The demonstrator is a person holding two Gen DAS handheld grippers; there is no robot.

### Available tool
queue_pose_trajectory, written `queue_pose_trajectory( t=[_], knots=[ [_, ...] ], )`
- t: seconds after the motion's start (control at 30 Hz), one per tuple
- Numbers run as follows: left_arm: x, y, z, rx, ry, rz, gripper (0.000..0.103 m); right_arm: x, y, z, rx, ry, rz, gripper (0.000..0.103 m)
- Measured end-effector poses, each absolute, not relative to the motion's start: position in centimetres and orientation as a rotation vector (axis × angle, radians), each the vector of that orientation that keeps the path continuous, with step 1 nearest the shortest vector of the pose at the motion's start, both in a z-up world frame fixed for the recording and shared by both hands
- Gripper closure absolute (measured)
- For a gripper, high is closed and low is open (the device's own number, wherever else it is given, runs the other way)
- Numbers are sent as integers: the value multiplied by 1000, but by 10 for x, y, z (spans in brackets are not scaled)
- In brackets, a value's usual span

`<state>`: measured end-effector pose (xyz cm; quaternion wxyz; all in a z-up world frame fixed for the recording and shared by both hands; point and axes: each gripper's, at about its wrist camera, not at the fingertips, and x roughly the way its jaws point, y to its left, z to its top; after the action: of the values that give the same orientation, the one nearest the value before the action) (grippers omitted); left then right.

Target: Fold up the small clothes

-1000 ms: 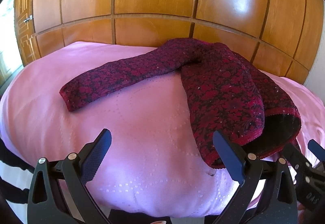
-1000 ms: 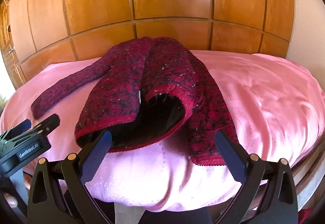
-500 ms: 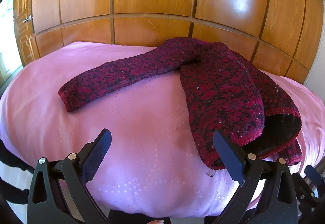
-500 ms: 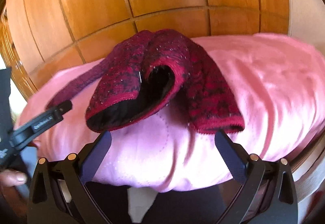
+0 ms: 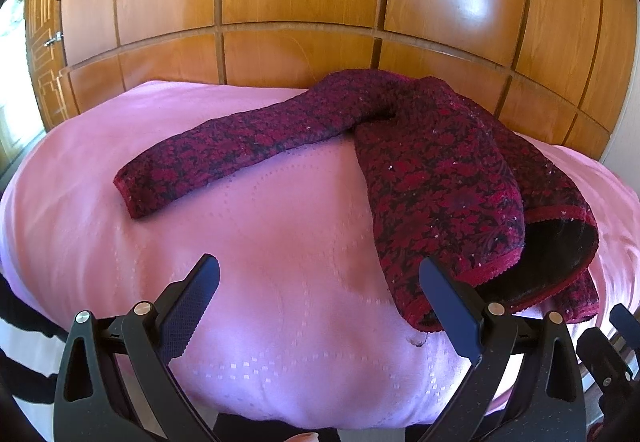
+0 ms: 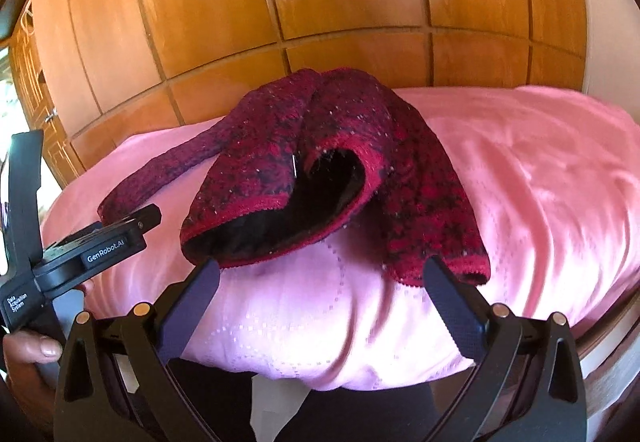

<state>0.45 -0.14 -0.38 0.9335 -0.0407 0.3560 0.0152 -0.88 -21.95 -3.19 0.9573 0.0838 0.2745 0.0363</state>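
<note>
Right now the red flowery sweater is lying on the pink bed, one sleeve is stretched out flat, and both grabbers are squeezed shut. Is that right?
Not quite. The grabbers are open, not shut: the left gripper and right gripper both have their jaws spread wide, holding nothing, as each wrist view shows. The rest is right: the sweater lies on the pink bed with one sleeve stretched out.

Left gripper (image 5: 320,306): black frame, dark blue textured pads, silver screws; right gripper (image 6: 322,292): identical build; housing printed "GenRobot.AI" and, apparently, "Data Acquisition System"; hand (image 6: 28,352) at lower left.
</note>
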Motion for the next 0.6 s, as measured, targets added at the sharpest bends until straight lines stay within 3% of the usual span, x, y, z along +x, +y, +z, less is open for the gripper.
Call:
queue_pose_trajectory(
  t=[0.6],
  knots=[
    [7, -1, -5, -92, 736, 12, 4, -6, -229, -30, 185, 552, 45, 2]
  ],
)
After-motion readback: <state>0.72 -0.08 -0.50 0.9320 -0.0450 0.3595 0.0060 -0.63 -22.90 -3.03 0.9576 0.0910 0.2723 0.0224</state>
